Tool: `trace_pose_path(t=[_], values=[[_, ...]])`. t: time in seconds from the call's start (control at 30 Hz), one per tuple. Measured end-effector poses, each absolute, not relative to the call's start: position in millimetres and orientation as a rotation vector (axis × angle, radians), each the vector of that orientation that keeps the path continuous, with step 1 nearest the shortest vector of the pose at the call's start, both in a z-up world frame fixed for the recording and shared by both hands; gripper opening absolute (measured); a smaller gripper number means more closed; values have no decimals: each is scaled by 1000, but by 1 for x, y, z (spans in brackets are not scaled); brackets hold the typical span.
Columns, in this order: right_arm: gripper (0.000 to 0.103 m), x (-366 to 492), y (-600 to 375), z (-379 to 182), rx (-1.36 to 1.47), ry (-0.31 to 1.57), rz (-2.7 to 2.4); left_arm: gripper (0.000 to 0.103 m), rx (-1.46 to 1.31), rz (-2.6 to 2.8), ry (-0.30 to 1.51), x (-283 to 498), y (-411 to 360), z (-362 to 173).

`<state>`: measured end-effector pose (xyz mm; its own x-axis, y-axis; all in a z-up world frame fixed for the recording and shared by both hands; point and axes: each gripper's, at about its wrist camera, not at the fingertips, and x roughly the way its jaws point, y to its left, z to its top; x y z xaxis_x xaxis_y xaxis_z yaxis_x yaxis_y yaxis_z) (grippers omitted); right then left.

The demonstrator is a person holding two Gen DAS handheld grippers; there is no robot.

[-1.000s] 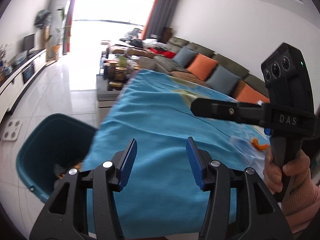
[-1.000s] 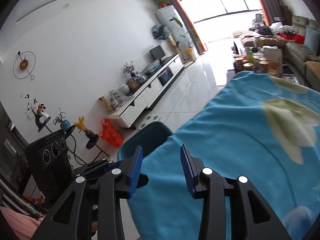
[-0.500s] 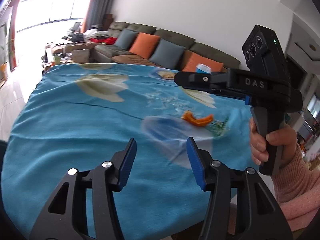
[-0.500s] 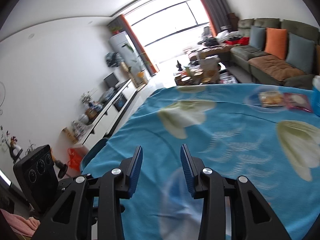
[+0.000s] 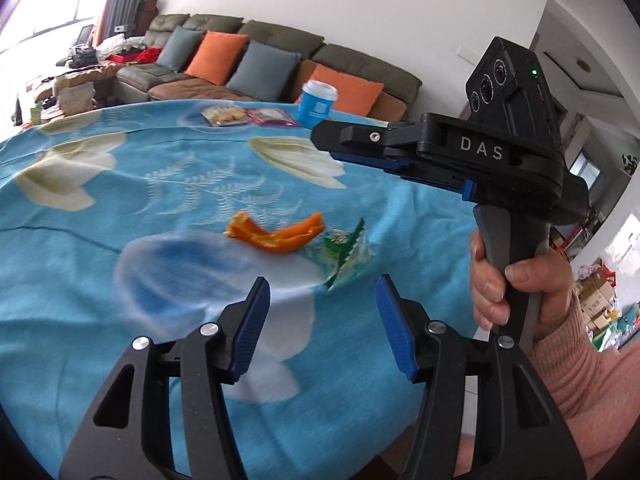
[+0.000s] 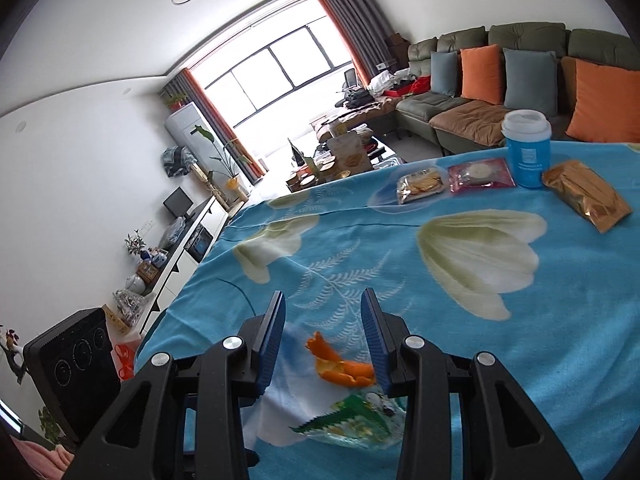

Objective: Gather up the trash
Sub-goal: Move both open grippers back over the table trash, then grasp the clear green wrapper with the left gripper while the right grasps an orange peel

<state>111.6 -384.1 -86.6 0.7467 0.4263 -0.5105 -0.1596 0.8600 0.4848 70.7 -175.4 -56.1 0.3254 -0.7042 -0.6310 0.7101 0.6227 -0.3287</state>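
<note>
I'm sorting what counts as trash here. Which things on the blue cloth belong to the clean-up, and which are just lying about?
For the job:
- orange peel, in front of the open right claw
- torn green wrapper beside it

Probably just lying about:
- blue cup
- cracker packet
- pink packet
- gold packet

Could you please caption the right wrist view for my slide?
Open right hand-held gripper poised above orange peel and torn green wrapper on blue floral tablecloth.

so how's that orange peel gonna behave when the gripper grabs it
The orange peel looks thin and curled, so it is probably light and may flex or tear rather than stay stiff. It touches the torn green wrapper, which might drag along. The right gripper is open above it.
</note>
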Motion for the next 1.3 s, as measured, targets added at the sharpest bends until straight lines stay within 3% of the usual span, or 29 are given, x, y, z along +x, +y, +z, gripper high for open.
trace_pose_path(t=[0.33, 0.5, 0.87, 1.3], values=[[37, 111, -396, -96, 459, 668, 324, 48, 18, -946, 893, 88, -210, -69], [37, 112, -399, -102, 474, 678, 324, 15, 4, -970, 924, 94, -213, -76], [37, 113, -399, -113, 484, 711, 337, 12, 29, -997, 867, 76, -193, -66], [37, 113, -370, -125, 448, 780, 396, 10, -49, -876, 832, 60, -103, -59]])
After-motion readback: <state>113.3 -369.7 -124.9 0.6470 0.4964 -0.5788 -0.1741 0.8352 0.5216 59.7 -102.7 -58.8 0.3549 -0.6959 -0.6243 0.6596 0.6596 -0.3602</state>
